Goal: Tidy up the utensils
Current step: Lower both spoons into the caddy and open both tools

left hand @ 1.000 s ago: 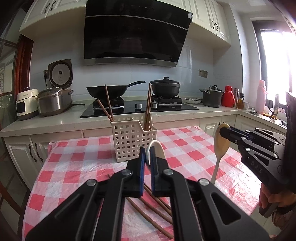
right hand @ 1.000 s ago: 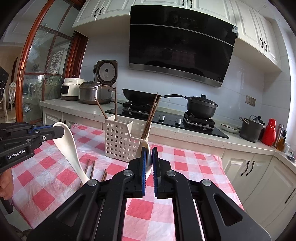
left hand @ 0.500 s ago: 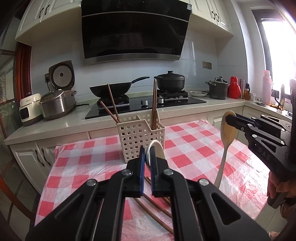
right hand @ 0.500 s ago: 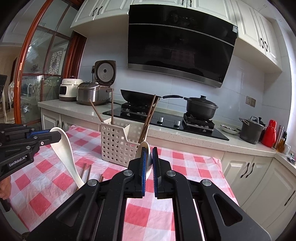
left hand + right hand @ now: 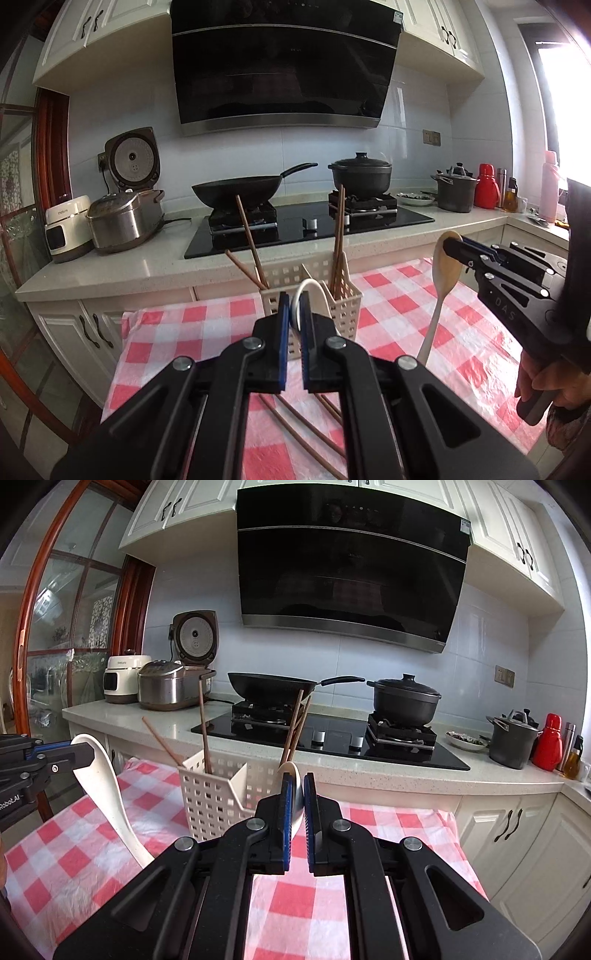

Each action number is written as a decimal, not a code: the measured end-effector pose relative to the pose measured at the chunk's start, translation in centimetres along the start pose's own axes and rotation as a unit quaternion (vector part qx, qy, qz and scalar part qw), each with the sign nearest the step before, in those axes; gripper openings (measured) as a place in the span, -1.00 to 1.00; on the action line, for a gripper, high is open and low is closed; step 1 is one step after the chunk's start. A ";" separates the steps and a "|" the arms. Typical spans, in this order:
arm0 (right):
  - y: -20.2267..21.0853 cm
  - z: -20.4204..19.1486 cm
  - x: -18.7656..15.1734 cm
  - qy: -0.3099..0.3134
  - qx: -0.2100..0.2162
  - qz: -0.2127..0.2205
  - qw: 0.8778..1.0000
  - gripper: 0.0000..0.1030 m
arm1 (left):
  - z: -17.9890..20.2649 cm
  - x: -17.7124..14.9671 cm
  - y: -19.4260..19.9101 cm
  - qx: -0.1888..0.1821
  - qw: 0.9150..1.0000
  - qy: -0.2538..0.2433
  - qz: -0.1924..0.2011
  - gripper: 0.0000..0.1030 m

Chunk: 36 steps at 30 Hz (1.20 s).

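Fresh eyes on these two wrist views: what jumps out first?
Each tool is shut on a spoon held up over the red-checked tablecloth: the left tool grips a white spoon, the right tool a beige spoon. Between them stands the cream slotted utensil basket, chopsticks already upright in it. More chopsticks lie loose on the cloth in front of it.

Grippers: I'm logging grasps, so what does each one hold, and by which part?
Left gripper: white spoon, gripped at its bowl rim. Right gripper: wooden spoon, gripped at its bowl. Both handles hang down.
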State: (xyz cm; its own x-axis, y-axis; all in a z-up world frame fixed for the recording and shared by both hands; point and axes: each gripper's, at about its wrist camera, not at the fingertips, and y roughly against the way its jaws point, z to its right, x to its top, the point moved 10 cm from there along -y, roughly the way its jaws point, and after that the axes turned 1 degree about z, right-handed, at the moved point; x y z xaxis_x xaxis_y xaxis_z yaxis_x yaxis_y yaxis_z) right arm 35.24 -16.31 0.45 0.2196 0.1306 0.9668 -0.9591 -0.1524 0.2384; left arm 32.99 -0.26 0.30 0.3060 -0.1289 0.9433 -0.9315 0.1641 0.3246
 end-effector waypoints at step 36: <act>-17.4 0.2 1.1 0.015 -0.031 -0.015 0.999 -0.87 | -4.0 4.6 -17.6 0.060 0.997 -0.028 -0.039 -0.86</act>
State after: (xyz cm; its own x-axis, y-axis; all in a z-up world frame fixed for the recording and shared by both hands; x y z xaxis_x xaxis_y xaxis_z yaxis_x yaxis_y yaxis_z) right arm 52.25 -13.74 -2.61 0.2437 0.1628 0.9561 -0.9617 -0.0870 0.2599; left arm 51.61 0.19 -0.76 0.3693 -0.1916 0.9093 -0.9234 0.0339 0.3822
